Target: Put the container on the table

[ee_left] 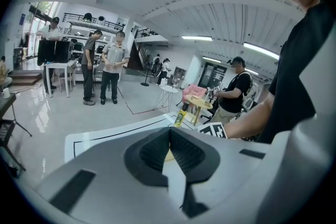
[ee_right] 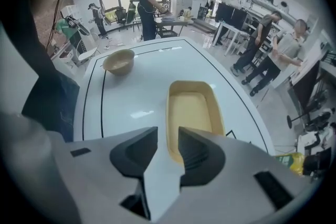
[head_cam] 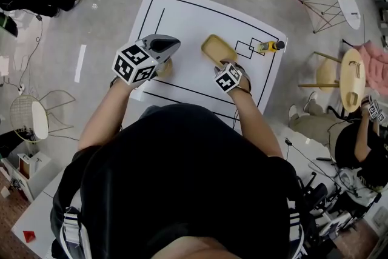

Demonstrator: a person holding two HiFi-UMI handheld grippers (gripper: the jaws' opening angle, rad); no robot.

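A yellow oblong container (head_cam: 217, 48) lies flat on the white table (head_cam: 182, 15), open side up. My right gripper (head_cam: 229, 73) hangs over its near end, pointing steeply down. In the right gripper view the container (ee_right: 191, 110) rests on the table just past the right gripper (ee_right: 168, 149), whose jaws stand apart with nothing between the pads. My left gripper (head_cam: 173, 42) hovers over a tan bowl (head_cam: 165, 68) at the table's left. In the left gripper view the left gripper (ee_left: 169, 136) has its pads together, holding nothing.
A yellow bottle (head_cam: 270, 45) lies at the table's far right, by small black-lined squares. The tan bowl (ee_right: 118, 62) stands apart from the container. Round side tables and chairs (head_cam: 351, 79) stand to the right, a wire chair (head_cam: 30, 115) to the left. Several people stand around the room.
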